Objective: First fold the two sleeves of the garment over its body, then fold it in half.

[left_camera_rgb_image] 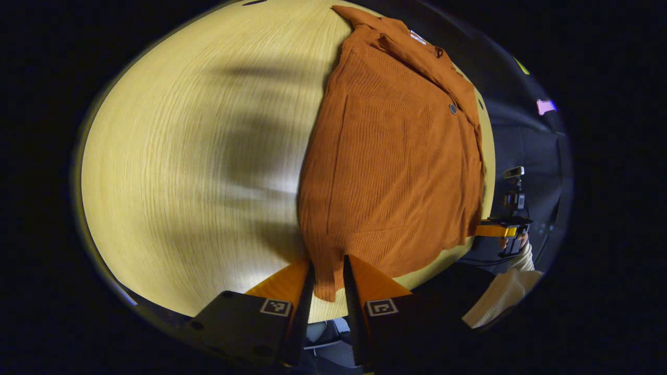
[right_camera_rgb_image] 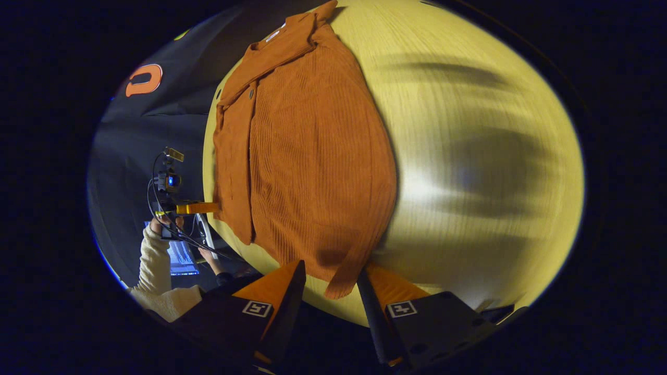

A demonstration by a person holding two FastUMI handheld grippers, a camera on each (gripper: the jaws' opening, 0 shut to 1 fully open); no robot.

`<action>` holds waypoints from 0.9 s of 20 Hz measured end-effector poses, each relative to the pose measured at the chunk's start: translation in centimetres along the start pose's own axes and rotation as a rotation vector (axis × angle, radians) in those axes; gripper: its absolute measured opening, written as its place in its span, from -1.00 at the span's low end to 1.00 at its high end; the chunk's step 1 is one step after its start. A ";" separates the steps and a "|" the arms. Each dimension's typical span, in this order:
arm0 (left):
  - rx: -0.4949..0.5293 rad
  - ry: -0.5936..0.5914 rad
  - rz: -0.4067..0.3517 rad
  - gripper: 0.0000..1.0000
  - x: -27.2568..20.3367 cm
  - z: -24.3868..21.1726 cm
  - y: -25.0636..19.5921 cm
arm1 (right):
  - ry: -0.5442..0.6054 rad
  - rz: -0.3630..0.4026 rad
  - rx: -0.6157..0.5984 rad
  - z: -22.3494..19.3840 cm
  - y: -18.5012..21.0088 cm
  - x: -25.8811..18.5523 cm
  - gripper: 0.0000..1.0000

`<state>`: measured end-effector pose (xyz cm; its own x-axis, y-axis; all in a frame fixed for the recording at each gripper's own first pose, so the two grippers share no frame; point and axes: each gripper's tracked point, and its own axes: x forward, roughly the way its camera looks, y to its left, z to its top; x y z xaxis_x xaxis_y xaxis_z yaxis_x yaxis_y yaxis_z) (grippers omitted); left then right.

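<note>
We see a rust-orange ribbed cardigan (left_camera_rgb_image: 396, 172) spread flat on a pale wooden worktop (left_camera_rgb_image: 198, 172), its collar at the far end from both pairs of tongs and its hem nearest them. A dark button (left_camera_rgb_image: 453, 108) sits on the front placket, far ahead of the left tongs and toward their right.

In the left gripper view, the left tongs (left_camera_rgb_image: 328, 276) stand at the near edge of the worktop with a narrow gap between the fingers (left_camera_rgb_image: 299, 291). A corner of the cardigan's hem hangs down into that gap; we cannot tell whether both fingers press on the cloth. Off to the right of these tongs, at the cardigan's other hem corner, the right tongs (left_camera_rgb_image: 492, 229) reach in level with the worktop, held by a hand (left_camera_rgb_image: 516, 242) in a cream sleeve (left_camera_rgb_image: 508, 294). Their tips meet the fabric edge, though how far they are parted is not clear from there.

In the right gripper view, the right tongs (right_camera_rgb_image: 331, 284) are parted wider, and a narrow strip of the cardigan (right_camera_rgb_image: 312, 156) hangs between the fingers (right_camera_rgb_image: 284, 291) without clearly touching either. To the left of these tongs, the left tongs (right_camera_rgb_image: 206, 208) touch the far hem corner, gripped by a hand (right_camera_rgb_image: 169, 221) in the cream sleeve (right_camera_rgb_image: 156, 271). Bare worktop (right_camera_rgb_image: 469, 156) stretches away to the right.
</note>
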<state>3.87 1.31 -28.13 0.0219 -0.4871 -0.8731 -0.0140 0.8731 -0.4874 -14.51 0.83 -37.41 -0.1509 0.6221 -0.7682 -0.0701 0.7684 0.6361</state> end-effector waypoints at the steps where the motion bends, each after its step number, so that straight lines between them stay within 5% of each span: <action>1: 0.004 -0.004 0.017 -0.26 0.1 0.0 0.1 | 0.000 0.000 -0.002 0.0 0.2 0.2 0.30; 4: 0.091 -0.030 0.112 -0.31 -0.1 -1.2 0.7 | -0.007 -0.053 -0.025 0.4 -0.4 1.3 0.39; 6: 0.118 -0.033 0.195 -0.32 0.0 -1.5 1.1 | -0.006 -0.025 0.011 0.2 0.0 1.2 -0.64; 9: 0.191 -0.013 0.328 -0.36 0.2 -1.6 1.4 | -0.017 0.002 0.054 0.1 0.2 1.8 -0.70; 10: 0.199 -0.014 0.351 -0.51 0.7 -1.2 1.0 | -0.028 -0.012 0.042 0.1 0.0 1.5 -0.75; 14: 0.111 -0.063 0.345 -0.89 0.2 -1.0 0.7 | -0.091 -0.135 -0.050 0.1 -0.8 0.6 -0.92; 18: 0.062 -0.126 0.283 -0.94 -2.0 -1.8 -1.0 | -0.144 -0.108 -0.110 0.2 1.7 -2.3 -0.92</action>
<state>2.07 1.32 -25.94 0.1500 -0.2210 -0.9637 0.0238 0.9752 -0.2199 -14.10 0.74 -34.55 0.0048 0.5580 -0.8298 -0.1872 0.8157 0.5474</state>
